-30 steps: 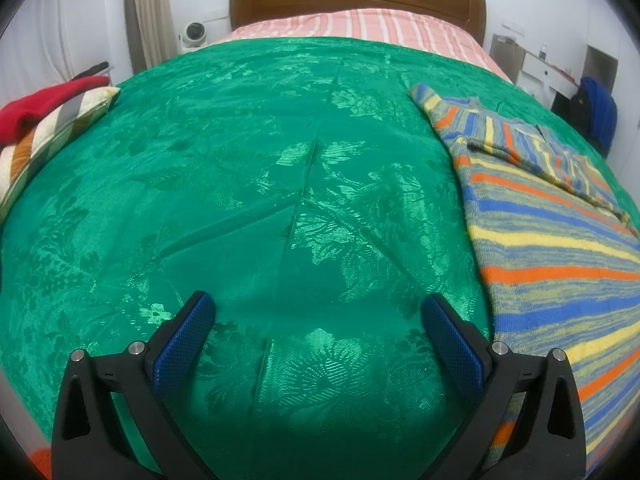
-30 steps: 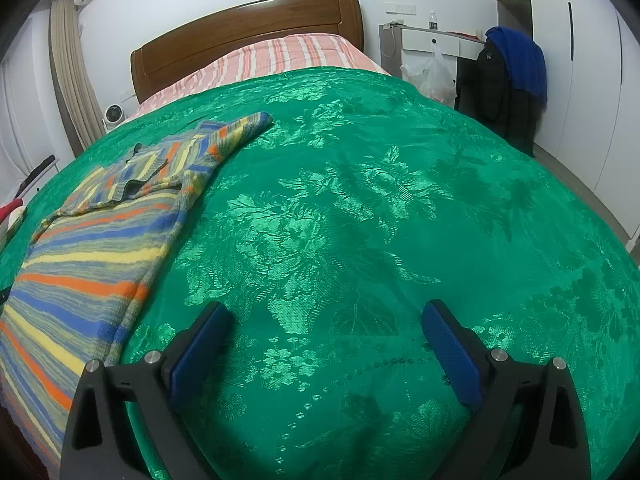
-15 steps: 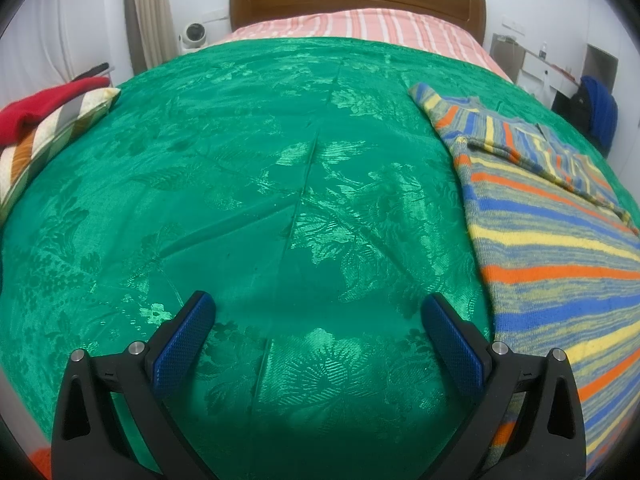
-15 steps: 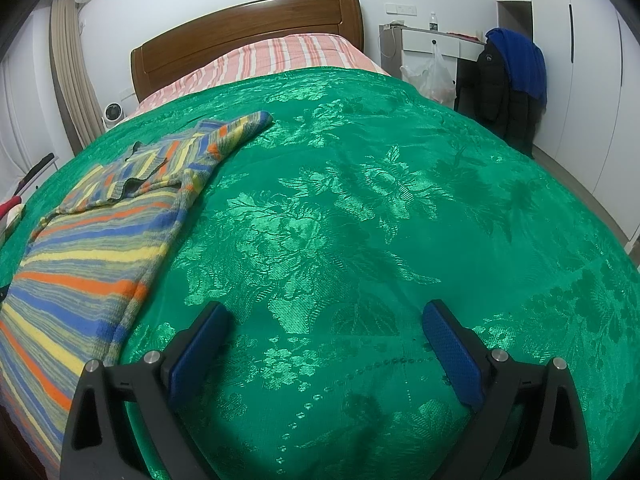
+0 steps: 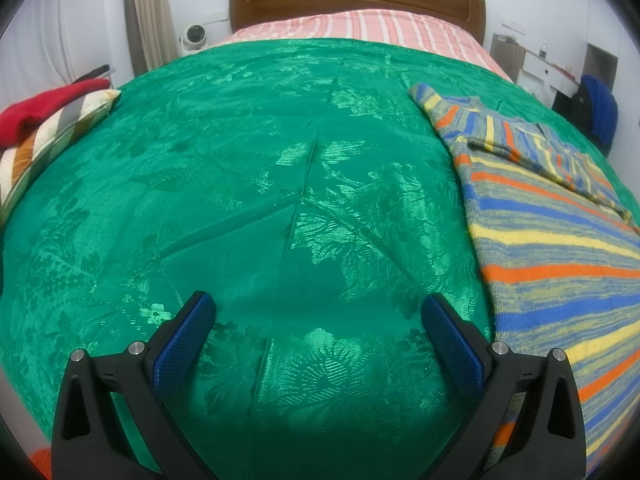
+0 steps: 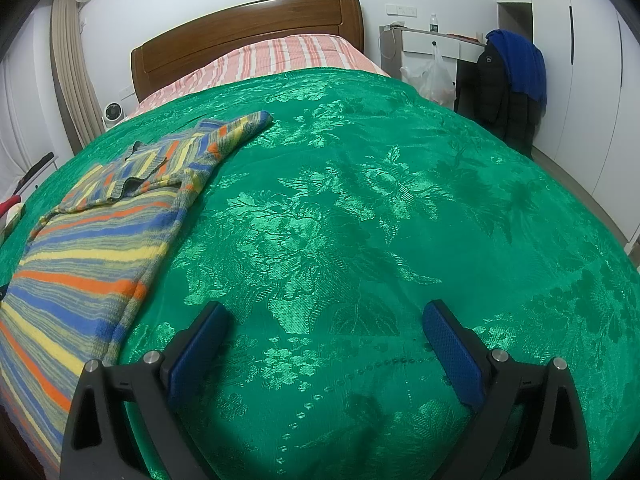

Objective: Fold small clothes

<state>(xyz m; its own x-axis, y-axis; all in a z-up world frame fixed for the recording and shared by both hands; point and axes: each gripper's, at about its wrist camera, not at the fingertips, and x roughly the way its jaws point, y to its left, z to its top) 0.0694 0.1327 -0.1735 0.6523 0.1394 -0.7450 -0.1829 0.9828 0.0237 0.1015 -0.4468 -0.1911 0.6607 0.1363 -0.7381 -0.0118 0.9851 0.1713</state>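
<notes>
A striped knit sweater (image 5: 552, 240) in blue, yellow, orange and grey lies flat on the green bedspread (image 5: 280, 184), on the right of the left wrist view. One sleeve is folded across its chest. My left gripper (image 5: 316, 312) hovers open over bare bedspread, left of the sweater's hem. In the right wrist view the same sweater (image 6: 96, 248) fills the left side. My right gripper (image 6: 324, 320) is open above the green bedspread (image 6: 380, 208), to the right of the sweater. Neither gripper holds anything.
A striped pillow with a red garment (image 5: 44, 108) sits at the bed's left edge. The wooden headboard (image 5: 356, 4) and pink striped sheet lie at the far end. A desk, plastic bag (image 6: 432, 76) and dark jackets on a chair (image 6: 508, 84) stand beside the bed's right.
The right wrist view has drifted slightly, so the sweater sits a little further left. The left gripper has barely moved. Both stay open.
</notes>
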